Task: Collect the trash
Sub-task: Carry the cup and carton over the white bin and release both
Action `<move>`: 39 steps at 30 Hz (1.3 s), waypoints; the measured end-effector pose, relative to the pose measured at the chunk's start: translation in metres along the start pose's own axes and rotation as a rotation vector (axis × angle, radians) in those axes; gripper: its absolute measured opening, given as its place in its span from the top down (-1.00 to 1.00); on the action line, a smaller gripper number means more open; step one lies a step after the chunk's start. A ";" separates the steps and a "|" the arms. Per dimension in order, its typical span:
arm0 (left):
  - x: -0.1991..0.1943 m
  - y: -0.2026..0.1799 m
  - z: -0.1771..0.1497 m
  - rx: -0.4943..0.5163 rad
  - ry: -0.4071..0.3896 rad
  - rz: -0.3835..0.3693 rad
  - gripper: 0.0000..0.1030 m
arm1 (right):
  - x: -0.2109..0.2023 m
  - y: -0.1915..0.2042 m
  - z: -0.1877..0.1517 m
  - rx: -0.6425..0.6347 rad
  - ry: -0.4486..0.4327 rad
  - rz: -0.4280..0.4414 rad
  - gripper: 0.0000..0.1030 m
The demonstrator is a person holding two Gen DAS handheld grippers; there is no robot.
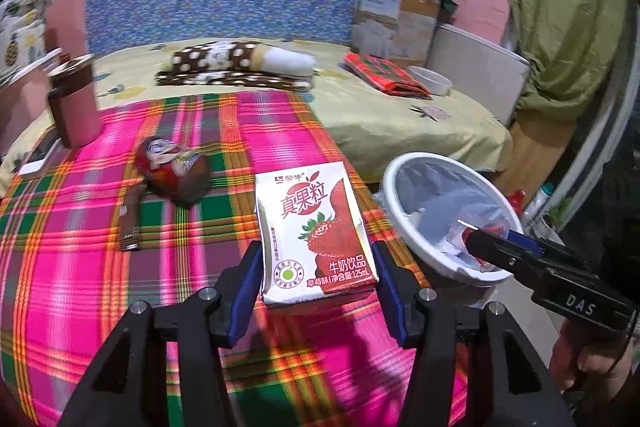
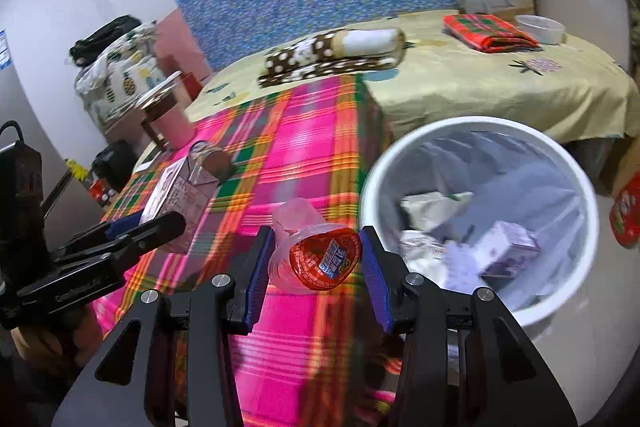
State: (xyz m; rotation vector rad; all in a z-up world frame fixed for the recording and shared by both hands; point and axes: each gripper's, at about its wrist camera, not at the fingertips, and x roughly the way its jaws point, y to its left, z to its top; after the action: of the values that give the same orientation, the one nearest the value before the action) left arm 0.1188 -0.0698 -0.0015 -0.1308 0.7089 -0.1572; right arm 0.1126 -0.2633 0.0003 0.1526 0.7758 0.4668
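Two grippers each carried a piece of trash. The left gripper [image 1: 318, 279] pinched a small strawberry milk carton [image 1: 316, 227] across its narrow sides, its lower end between the blue pads, held over the plaid tablecloth [image 1: 80, 267]. I judged the carton light and probably empty, stiff at its edges but easy to crush, so gripping it by the side edges suited it. Its front read "真果粒", "牛奶饮品" and "125mL". The right gripper [image 2: 316, 261] clamped a clear plastic jelly cup [image 2: 316, 259] with a red foil lid, just beside the white bin [image 2: 576, 163]; thin and slippery, I guessed, best held by the rim. The lid's print was too blurred to read. That gripper's body bore "DAS". Farther off, a dented red can [image 1: 172, 167] and a brown wrapper [image 1: 130, 223] lay on the cloth.
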 end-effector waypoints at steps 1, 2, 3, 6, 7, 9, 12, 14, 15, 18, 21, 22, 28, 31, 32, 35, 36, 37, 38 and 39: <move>0.003 -0.006 0.001 0.012 0.002 -0.013 -0.08 | -0.003 -0.007 -0.001 0.012 -0.004 -0.015 0.12; 0.005 -0.011 0.003 0.022 0.005 -0.025 -0.08 | -0.005 -0.013 -0.001 0.023 -0.006 -0.027 0.12; 0.009 -0.017 0.004 0.032 0.009 -0.039 -0.08 | -0.006 -0.016 -0.002 0.031 -0.008 -0.035 0.12; 0.017 -0.033 0.007 0.064 0.018 -0.070 -0.08 | -0.011 -0.034 -0.004 0.064 -0.010 -0.073 0.12; 0.020 -0.038 0.008 0.071 0.022 -0.077 -0.08 | -0.013 -0.037 -0.005 0.071 -0.010 -0.082 0.12; 0.027 -0.047 0.010 0.085 0.033 -0.098 -0.08 | -0.015 -0.047 -0.007 0.090 -0.009 -0.102 0.12; 0.035 -0.058 0.013 0.103 0.046 -0.116 -0.08 | -0.017 -0.058 -0.010 0.112 -0.006 -0.124 0.12; 0.040 -0.065 0.013 0.115 0.056 -0.131 -0.08 | -0.017 -0.063 -0.011 0.122 -0.001 -0.134 0.12; 0.044 -0.069 0.014 0.123 0.062 -0.138 -0.08 | -0.016 -0.065 -0.012 0.125 0.004 -0.138 0.12; 0.053 -0.078 0.015 0.141 0.077 -0.156 -0.08 | -0.013 -0.070 -0.013 0.132 0.019 -0.147 0.12; 0.061 -0.087 0.015 0.160 0.090 -0.172 -0.08 | -0.009 -0.074 -0.013 0.138 0.034 -0.155 0.11; 0.064 -0.090 0.016 0.166 0.094 -0.177 -0.08 | -0.008 -0.075 -0.014 0.139 0.039 -0.157 0.11; 0.079 -0.103 0.016 0.189 0.117 -0.203 -0.08 | -0.005 -0.083 -0.017 0.142 0.056 -0.163 0.11; 0.087 -0.106 0.016 0.192 0.133 -0.211 -0.08 | -0.003 -0.086 -0.018 0.136 0.068 -0.174 0.11; 0.089 -0.107 0.016 0.193 0.136 -0.214 -0.08 | -0.002 -0.086 -0.018 0.134 0.072 -0.176 0.11; 0.096 -0.110 0.016 0.198 0.147 -0.221 -0.09 | 0.000 -0.089 -0.018 0.129 0.082 -0.181 0.11; 0.098 -0.111 0.016 0.200 0.152 -0.224 -0.09 | 0.000 -0.090 -0.018 0.128 0.082 -0.183 0.10; 0.100 -0.113 0.015 0.203 0.157 -0.227 -0.09 | -0.001 -0.091 -0.018 0.127 0.079 -0.184 0.10; 0.102 -0.114 0.015 0.204 0.161 -0.233 -0.09 | -0.001 -0.091 -0.018 0.127 0.077 -0.184 0.10; 0.104 -0.114 0.016 0.205 0.163 -0.238 -0.09 | -0.001 -0.092 -0.017 0.127 0.076 -0.186 0.09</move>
State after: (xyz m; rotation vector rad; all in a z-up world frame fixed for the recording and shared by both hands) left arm 0.1957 -0.1998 -0.0362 -0.0055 0.8343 -0.4707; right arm 0.1320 -0.3458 -0.0388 0.1797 0.8854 0.2479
